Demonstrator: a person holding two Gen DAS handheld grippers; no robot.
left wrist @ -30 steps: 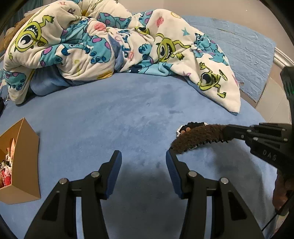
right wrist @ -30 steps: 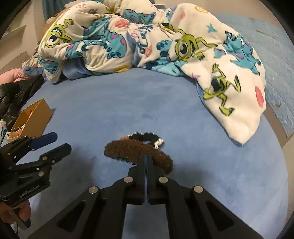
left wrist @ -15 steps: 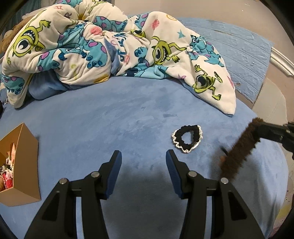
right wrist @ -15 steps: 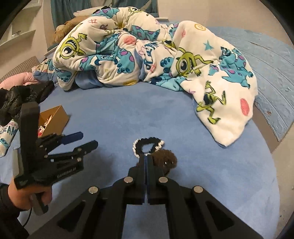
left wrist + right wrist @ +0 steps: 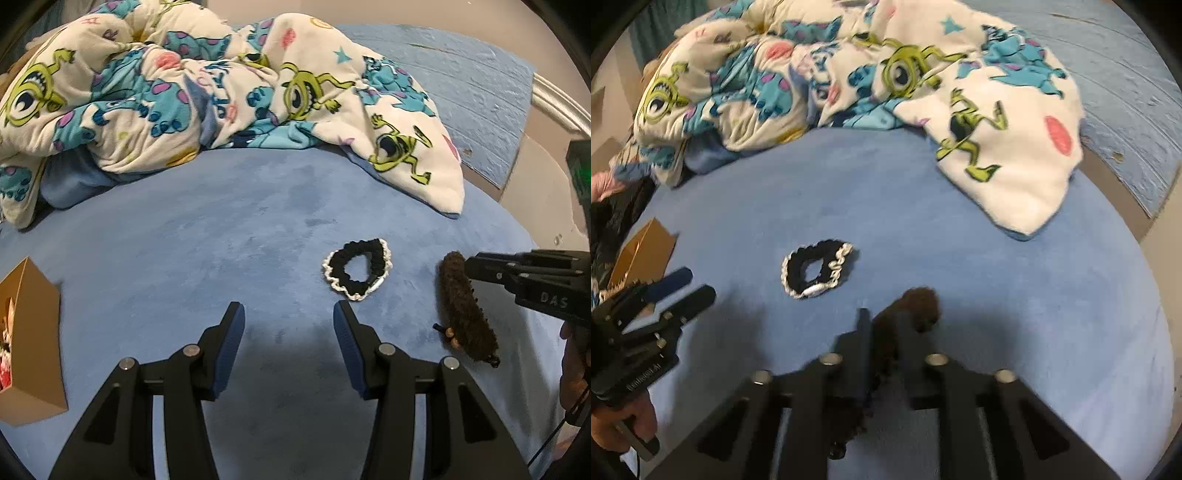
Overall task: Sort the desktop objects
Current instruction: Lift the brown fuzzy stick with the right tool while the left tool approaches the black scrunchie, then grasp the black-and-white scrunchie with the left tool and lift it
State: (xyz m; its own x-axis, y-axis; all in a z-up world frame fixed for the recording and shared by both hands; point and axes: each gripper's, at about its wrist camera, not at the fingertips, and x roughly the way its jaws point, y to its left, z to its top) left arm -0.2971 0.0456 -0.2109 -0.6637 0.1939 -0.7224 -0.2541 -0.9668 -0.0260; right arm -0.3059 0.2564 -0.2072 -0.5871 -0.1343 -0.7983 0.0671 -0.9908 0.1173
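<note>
At the left edge of the left wrist view, your brown cardboard box (image 5: 35, 332) sits on the blue plush bedspread (image 5: 221, 240) with a few small pink and white items already inside, so part of the sorting looks done. Your left gripper (image 5: 288, 317) hovers low in the middle of the frame, jaws spread wide and holding nothing. Just right of centre, the black scrunchie with white crocheted trim (image 5: 357, 269) lies flat on the bedspread, untouched and well apart from the box. Further right, the fuzzy brown hair clip (image 5: 463, 310) hangs from your right gripper (image 5: 882, 325). In the right wrist view its jaws stand slightly parted around the clip, though blur hides whether they grip it. Both hair pieces remain unboxed.
</note>
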